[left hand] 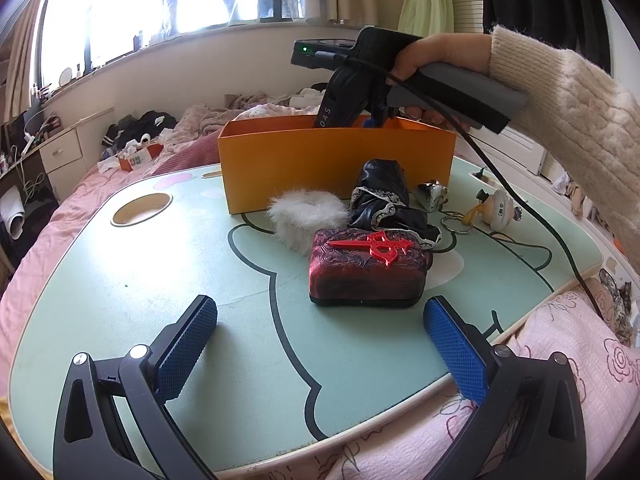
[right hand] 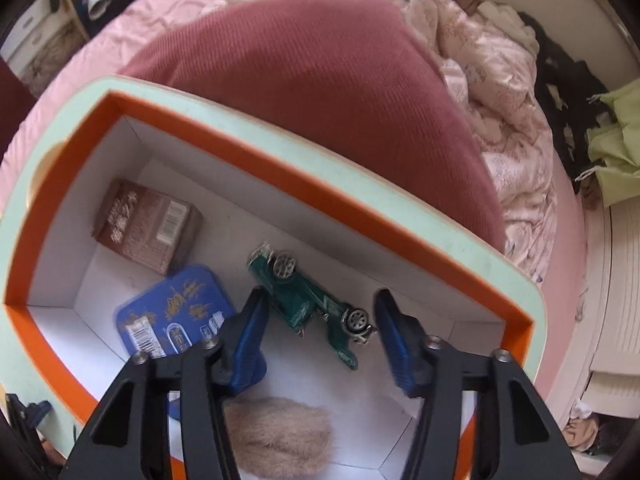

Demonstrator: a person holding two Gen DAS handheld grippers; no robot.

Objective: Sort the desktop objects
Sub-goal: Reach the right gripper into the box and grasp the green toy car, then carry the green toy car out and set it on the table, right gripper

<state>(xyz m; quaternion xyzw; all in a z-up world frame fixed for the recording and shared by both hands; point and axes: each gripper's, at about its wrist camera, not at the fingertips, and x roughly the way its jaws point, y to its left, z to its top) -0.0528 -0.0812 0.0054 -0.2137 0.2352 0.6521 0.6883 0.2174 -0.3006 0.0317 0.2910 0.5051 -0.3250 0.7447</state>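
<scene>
While right tongs dip into orange box, left tongs hover, spread.

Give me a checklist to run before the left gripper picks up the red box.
1. Left gripper open: ok, fingers spread wide.
2. Red box in line ahead between the fingers: ok.
3. Box free of neighbours: not ok, white fluffy ball and black cloth crowd its far side.
4. Right gripper empty: ok, the green toy car lies below it.
5. Orange bin clear for a drop: not ok, right gripper is inside it.
</scene>
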